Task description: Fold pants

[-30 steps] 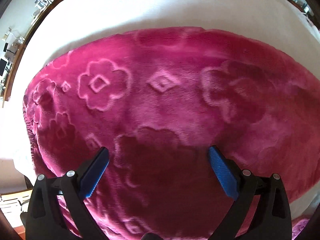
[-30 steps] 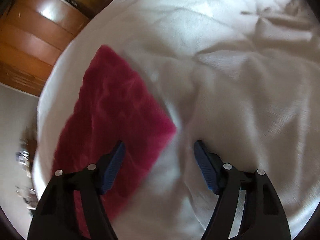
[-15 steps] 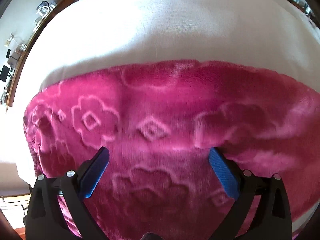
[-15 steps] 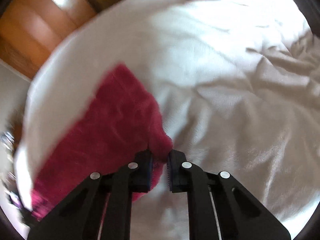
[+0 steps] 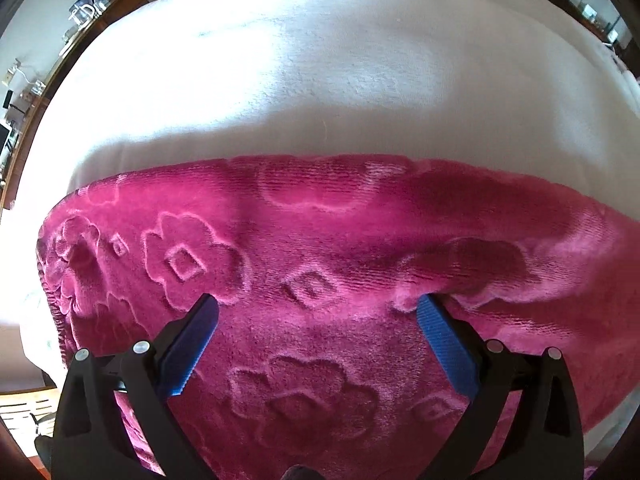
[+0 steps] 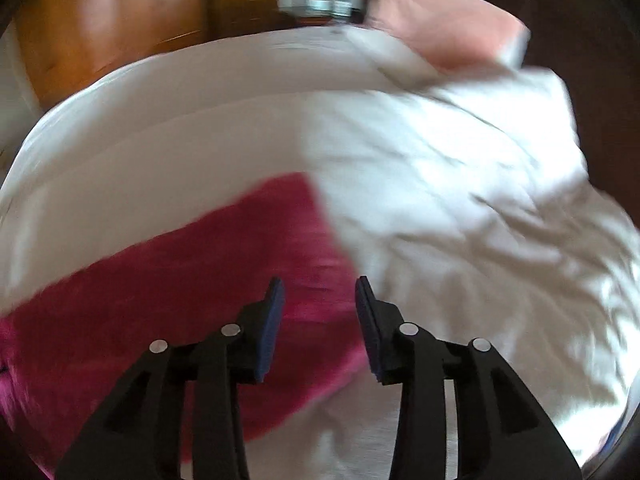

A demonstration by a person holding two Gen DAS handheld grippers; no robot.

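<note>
Across the lower half of my left wrist view lie the pants (image 5: pixel 320 272): magenta plush fleece embossed with flower and square outlines, spread flat on the white bedcover (image 5: pixel 304 80). Their top edge runs as a curved line through mid-frame, with gathered ribbing at the far left edge. My left gripper (image 5: pixel 318 310) is over them with its jaws spread wide; a ridge of fleece bunches against the tip of the right blue pad (image 5: pixel 444 340), and nothing is pinched.

My right wrist view is motion-blurred. The pants (image 6: pixel 180 280) fill the lower left there, one corner reaching up to frame centre, with rumpled white bedcover (image 6: pixel 460 208) to the right. My right gripper (image 6: pixel 320 292) has its jaws opening; fleece shows in the gap, but the pads are clear of it. Upper right: a pink pillow (image 6: pixel 440 28). Upper left: brown wooden furniture (image 6: pixel 100 20).
</note>
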